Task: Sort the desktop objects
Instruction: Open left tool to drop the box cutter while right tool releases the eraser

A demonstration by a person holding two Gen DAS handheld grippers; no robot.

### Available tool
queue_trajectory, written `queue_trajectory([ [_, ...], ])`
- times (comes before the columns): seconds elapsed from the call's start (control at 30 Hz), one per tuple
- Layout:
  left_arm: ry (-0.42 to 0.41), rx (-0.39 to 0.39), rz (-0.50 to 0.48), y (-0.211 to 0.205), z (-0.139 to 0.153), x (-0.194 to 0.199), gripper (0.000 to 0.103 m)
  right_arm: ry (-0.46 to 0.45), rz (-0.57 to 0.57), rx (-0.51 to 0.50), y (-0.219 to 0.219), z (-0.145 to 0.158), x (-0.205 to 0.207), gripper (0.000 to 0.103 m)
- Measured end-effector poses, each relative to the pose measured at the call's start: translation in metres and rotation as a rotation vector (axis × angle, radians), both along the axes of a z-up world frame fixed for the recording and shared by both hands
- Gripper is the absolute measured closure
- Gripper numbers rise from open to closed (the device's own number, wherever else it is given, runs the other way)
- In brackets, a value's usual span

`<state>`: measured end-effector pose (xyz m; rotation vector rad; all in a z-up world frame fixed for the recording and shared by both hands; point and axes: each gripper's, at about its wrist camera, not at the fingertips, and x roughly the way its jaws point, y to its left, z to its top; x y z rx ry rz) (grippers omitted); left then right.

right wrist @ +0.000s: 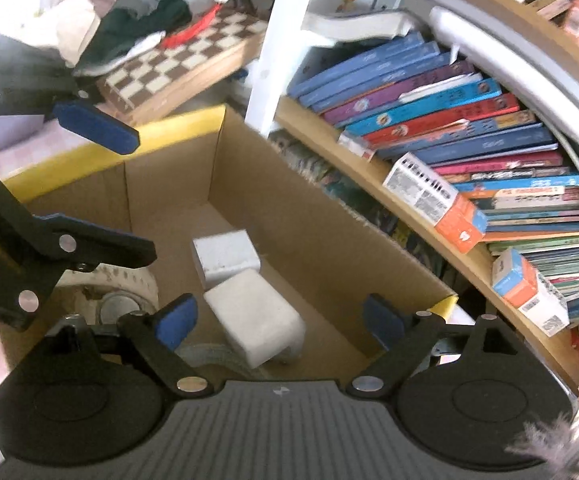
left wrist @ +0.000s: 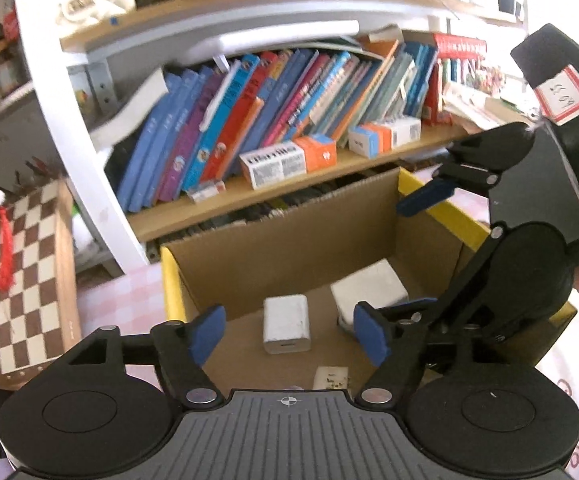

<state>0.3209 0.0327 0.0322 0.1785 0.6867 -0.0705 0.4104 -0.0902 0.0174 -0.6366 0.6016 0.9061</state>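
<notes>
Hovering over the cardboard box [left wrist: 289,240], both claws hang empty. Left gripper [left wrist: 289,334] has its blue pads spread apart, nothing between them, and the white charger block [left wrist: 286,323] lies flat on the box floor just below. Right gripper [right wrist: 279,320] is spread wide too, above a white foam-like block [right wrist: 259,316] that rests beside the charger; what that block is I can't tell. A tape roll [right wrist: 123,300] sits in the near corner. My read: both drops look done, jaws clear so nothing snags. Bookshelf [left wrist: 329,160] stands right behind the box.
</notes>
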Motion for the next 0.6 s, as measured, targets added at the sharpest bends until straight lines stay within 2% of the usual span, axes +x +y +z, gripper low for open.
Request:
queue_trajectory([
  [0.13,-0.043,-0.015,0.03,-0.001,0.012,-0.012,0.02,-0.029,-0.012,0.037,-0.009,0.015,-0.008,0.013],
  [0.27,-0.083,-0.056,0.052,-0.001,0.025,-0.026,0.019,-0.051,-0.027,0.073,-0.017,0.028,-0.019,0.013],
  [0.6,-0.132,-0.053,0.075,0.0,0.038,-0.061,0.018,-0.117,-0.095,0.178,-0.041,0.059,-0.05,0.01],
])
